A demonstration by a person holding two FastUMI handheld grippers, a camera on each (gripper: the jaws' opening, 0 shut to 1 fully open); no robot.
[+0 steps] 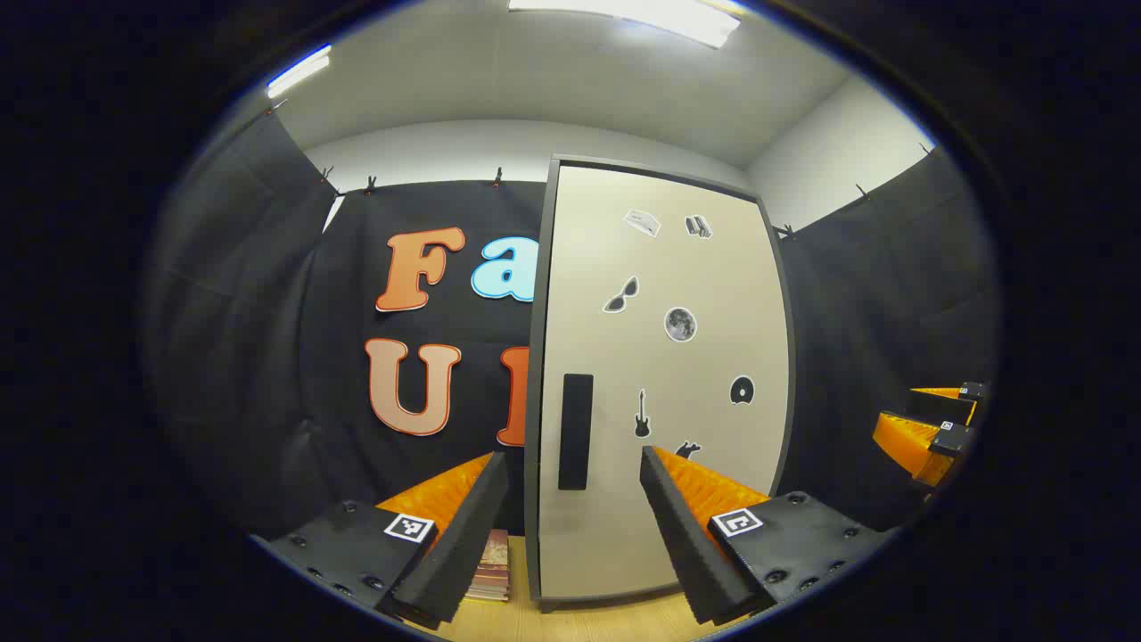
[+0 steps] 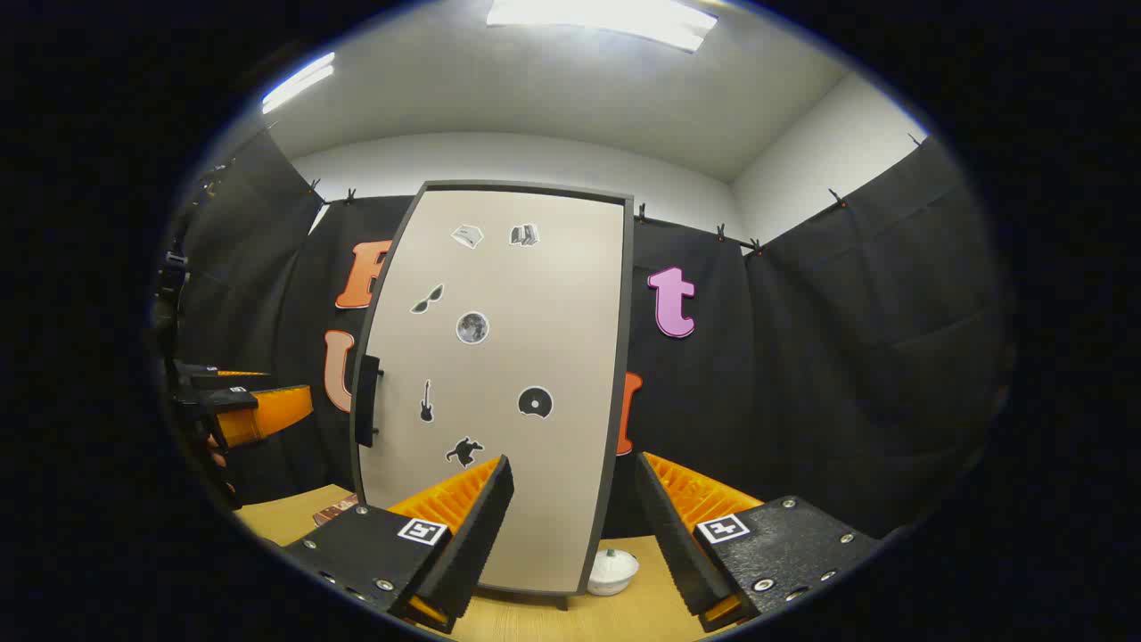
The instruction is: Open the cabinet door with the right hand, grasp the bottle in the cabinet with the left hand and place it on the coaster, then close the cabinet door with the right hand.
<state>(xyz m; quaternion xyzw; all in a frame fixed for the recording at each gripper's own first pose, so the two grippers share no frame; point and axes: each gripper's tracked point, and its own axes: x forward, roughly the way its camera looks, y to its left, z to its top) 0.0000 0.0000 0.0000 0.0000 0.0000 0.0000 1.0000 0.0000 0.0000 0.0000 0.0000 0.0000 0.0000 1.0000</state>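
Note:
The cabinet [image 1: 660,374] stands upright on the wooden table with its beige, sticker-covered door [image 2: 499,357] closed, so its inside is hidden. A black vertical handle [image 1: 576,432] sits at the door's left edge; in the right gripper view the handle [image 2: 366,401] sticks out sideways. My left gripper [image 1: 570,456] is open and faces the handle from a short way off, touching nothing. My right gripper [image 2: 572,462] is also open and empty, facing the door's right edge. Each gripper appears in the other's view: the right gripper [image 1: 931,432] at the far right, the left gripper [image 2: 245,412] at the far left.
A stack of books [image 1: 490,566] lies on the table left of the cabinet, and the books [image 2: 334,510] appear again in the right gripper view. A small white round object [image 2: 611,571] sits by the cabinet's right front corner. Black cloth walls close in the booth.

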